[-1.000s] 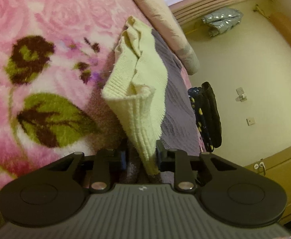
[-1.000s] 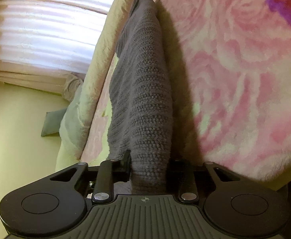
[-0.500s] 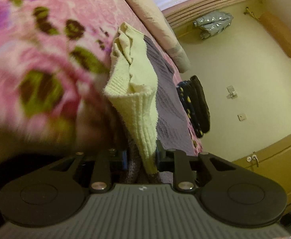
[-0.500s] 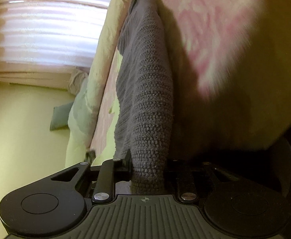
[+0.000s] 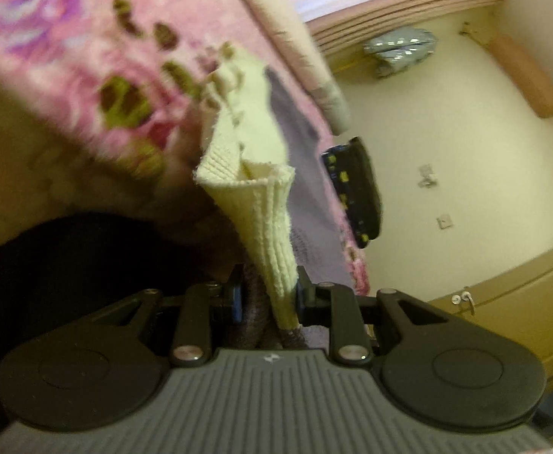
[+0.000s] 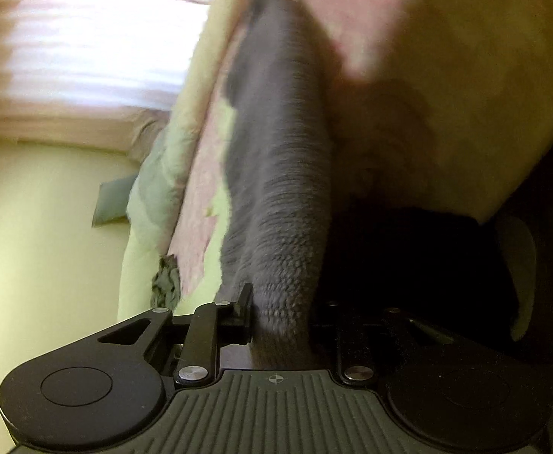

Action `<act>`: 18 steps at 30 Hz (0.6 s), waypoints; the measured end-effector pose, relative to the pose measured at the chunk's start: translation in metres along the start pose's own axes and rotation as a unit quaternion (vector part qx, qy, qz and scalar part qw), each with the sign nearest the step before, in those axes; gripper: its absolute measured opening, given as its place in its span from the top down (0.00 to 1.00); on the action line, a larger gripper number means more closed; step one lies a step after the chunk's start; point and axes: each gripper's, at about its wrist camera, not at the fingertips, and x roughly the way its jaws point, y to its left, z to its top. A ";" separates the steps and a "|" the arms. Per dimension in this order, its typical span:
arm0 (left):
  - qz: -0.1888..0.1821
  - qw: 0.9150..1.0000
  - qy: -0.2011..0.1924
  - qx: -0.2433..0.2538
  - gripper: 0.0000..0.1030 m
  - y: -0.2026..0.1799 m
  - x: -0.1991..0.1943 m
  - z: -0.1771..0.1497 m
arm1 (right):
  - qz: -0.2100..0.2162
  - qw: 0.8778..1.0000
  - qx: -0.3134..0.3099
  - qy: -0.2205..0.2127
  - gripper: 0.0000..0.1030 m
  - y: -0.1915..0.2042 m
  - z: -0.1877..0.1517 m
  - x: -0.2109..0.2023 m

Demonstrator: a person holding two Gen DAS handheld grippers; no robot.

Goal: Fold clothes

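Observation:
A knitted garment, pale yellow and grey-purple, is stretched from the bed toward both cameras. In the left wrist view my left gripper [image 5: 269, 295] is shut on its yellow ribbed cuff [image 5: 265, 219], with grey-purple knit [image 5: 303, 204] behind. In the right wrist view my right gripper [image 6: 280, 317] is shut on the grey-purple knit [image 6: 280, 189], which runs taut up over the bed's edge. The picture is blurred.
The pink floral blanket [image 5: 68, 56] covers the bed; its edge [image 6: 446, 94] drops into dark shadow beside me. A dark spotted garment [image 5: 356, 193] hangs at the bed's end. A silver jacket [image 5: 401, 49] and a bolster [image 5: 526, 75] lie on the floor. A wooden cabinet [image 5: 522, 302] stands right.
Both grippers have pulled back off the bed with the garment still held. The blanket's edge and the dark gap below it have come into view.

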 end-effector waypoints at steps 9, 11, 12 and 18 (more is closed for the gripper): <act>-0.060 0.998 -0.012 -0.032 0.79 -0.025 0.008 0.040 | 0.048 0.999 -0.002 0.021 0.78 0.024 0.036 -0.006; -0.074 0.996 -0.018 -0.036 0.78 -0.034 0.016 0.058 | 0.067 0.997 0.017 0.026 0.78 0.033 0.051 -0.005; -0.079 0.996 -0.020 -0.040 0.77 -0.038 0.021 0.067 | 0.076 0.996 0.030 0.030 0.78 0.037 0.061 -0.003; -0.090 0.992 -0.025 -0.088 0.74 -0.049 0.068 0.128 | 0.113 0.984 0.137 0.029 0.77 0.048 0.132 0.026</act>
